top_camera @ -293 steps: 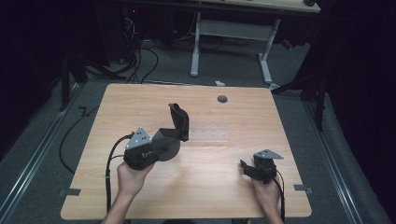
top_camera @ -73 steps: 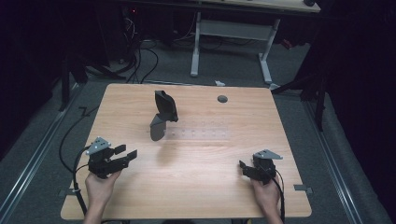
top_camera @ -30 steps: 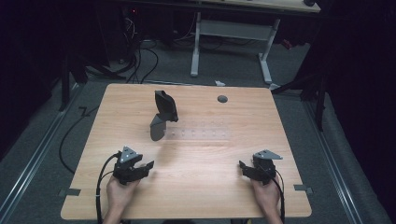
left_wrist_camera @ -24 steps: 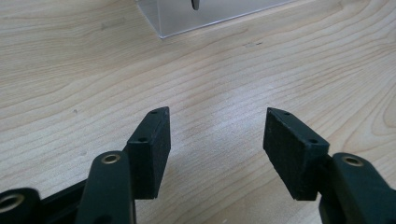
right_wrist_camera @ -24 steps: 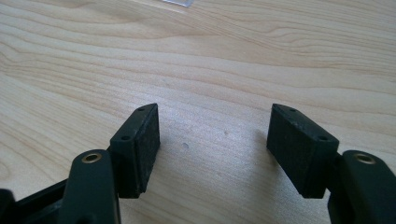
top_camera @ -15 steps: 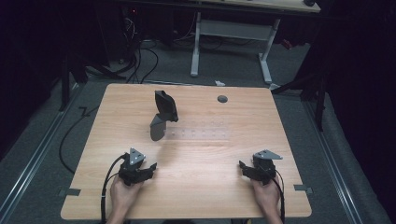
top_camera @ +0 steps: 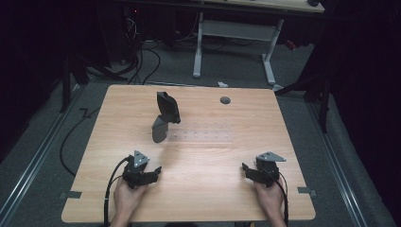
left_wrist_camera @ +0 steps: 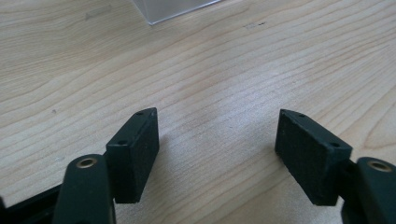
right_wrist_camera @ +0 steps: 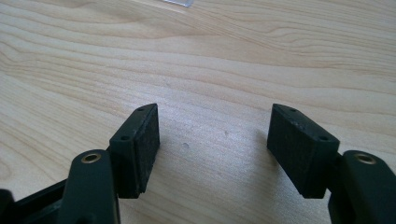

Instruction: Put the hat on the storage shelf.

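Note:
A black curved object [top_camera: 168,108] stands upright on the wooden table [top_camera: 208,198], left of centre toward the back, over a grey lower part [top_camera: 160,131]. Beside it lies a faint clear plate [top_camera: 204,135]; a corner of the clear plate [left_wrist_camera: 173,9] appears at the top of the left gripper view. My left gripper [top_camera: 153,171] rests near the front edge at the left. Its jaws have just been opening and stand open [left_wrist_camera: 217,149] over bare wood. My right gripper [top_camera: 246,169] sits near the front right, also open [right_wrist_camera: 212,149], with nothing between its pads.
A round grey grommet [top_camera: 225,100] is set in the table near its back edge. Behind the table stands a white-legged desk [top_camera: 236,28], with cables [top_camera: 142,52] on the dark floor. A cable [top_camera: 108,194] trails from my left gripper over the front edge.
The left hand, which held the black object at first, has left it standing at the back and has slid right along the front edge. Its jaws look wider. The right hand is unchanged.

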Tool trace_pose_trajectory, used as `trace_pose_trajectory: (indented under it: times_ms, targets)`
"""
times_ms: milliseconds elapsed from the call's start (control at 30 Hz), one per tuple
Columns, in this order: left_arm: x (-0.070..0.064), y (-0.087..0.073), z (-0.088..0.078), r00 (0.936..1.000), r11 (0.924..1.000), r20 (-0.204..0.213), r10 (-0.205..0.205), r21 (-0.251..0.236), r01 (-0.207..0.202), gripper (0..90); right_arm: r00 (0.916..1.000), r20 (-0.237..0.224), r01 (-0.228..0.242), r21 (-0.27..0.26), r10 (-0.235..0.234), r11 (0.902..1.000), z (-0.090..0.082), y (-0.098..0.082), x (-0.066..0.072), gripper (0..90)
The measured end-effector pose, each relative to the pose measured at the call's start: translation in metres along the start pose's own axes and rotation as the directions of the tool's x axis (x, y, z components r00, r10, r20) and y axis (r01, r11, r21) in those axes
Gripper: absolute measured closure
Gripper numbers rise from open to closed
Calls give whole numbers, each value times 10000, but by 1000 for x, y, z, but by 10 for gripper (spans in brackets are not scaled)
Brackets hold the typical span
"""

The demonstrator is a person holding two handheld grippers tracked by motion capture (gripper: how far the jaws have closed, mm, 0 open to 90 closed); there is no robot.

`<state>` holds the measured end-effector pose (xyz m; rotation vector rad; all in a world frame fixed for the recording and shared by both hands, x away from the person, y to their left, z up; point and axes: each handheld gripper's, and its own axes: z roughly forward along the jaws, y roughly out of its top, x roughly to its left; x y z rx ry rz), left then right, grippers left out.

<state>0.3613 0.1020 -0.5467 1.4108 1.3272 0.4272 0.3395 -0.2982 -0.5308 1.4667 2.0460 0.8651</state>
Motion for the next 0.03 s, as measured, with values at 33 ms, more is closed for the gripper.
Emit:
trace_pose_trajectory:
  times_ms: [33]
  targets:
    - [0,0,0,10000,10000,14,-2,7,2,293,10000,0,-9,7,9,10000,0,0,0,346]
